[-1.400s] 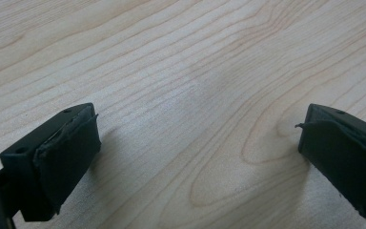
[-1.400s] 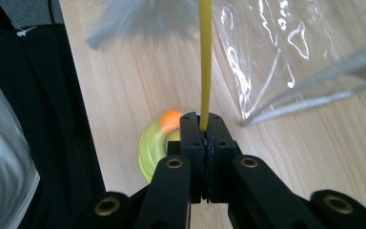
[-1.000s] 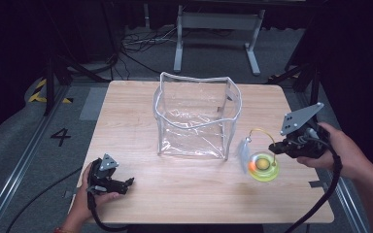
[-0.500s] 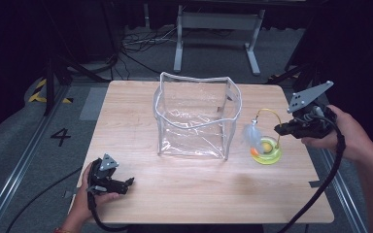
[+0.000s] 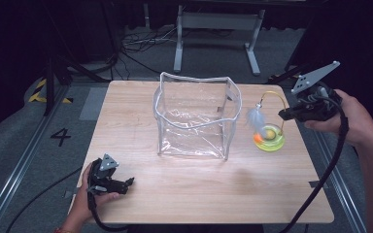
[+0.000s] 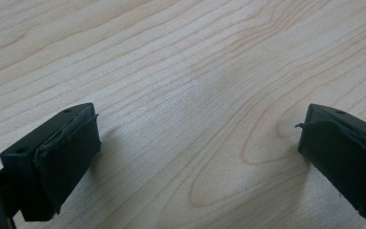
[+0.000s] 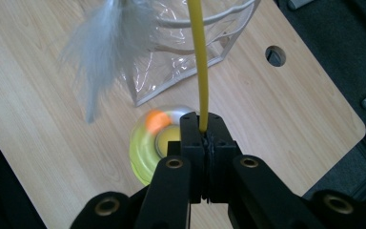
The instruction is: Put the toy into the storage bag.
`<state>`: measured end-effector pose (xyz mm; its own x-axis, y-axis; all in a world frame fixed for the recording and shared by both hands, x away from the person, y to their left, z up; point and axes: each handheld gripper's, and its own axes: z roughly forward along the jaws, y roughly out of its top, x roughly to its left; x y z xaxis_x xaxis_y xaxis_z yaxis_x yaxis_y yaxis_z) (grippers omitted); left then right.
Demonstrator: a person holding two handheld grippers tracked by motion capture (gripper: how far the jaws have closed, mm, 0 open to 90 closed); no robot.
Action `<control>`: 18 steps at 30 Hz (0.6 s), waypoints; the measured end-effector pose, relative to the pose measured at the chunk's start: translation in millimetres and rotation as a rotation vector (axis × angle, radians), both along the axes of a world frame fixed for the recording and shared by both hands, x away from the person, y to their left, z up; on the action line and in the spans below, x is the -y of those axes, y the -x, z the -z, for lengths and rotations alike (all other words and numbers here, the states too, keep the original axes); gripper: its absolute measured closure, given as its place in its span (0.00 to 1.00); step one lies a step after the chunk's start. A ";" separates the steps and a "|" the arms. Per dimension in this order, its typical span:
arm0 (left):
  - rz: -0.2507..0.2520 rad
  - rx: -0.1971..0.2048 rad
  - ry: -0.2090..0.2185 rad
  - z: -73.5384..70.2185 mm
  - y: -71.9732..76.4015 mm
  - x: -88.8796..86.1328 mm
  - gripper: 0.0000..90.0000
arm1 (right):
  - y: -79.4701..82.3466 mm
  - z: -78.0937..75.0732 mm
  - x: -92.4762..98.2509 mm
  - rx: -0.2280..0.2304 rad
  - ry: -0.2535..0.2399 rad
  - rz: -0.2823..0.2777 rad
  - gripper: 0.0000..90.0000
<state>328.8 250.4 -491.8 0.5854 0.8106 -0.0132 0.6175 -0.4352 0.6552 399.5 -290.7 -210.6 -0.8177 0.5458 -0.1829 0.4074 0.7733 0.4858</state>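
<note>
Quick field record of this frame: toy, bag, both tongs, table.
toy: cat toy with yellow-green dish, orange ball, white feather on a yellow wire
right tongs: shut on the yellow wire
bag: clear plastic bag, upright, open top, left of the toy
left tongs: open, nothing between them, low over the table's near left corner
table: light wood table

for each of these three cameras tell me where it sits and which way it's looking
High view: above the person's side, looking forward and down on the table; both forearms, left gripper, right gripper.
Left gripper view: on the left gripper, looking down at bare wood between open jaws.
Right gripper view: on the right gripper, looking down its jaws shut on the toy's yellow wire.
High and right gripper views share toy, feather, clear bag.
</note>
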 end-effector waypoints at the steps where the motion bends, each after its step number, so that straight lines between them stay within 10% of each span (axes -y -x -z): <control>1: 0.000 0.000 0.000 0.0 0.0 0.0 0.01 | -0.8 -2.9 0.0 0.006 0.001 0.003 0.99; 18: -0.001 0.000 0.000 0.0 0.0 0.0 0.01 | -18.8 -40.1 -10.2 0.057 -0.006 0.015 0.99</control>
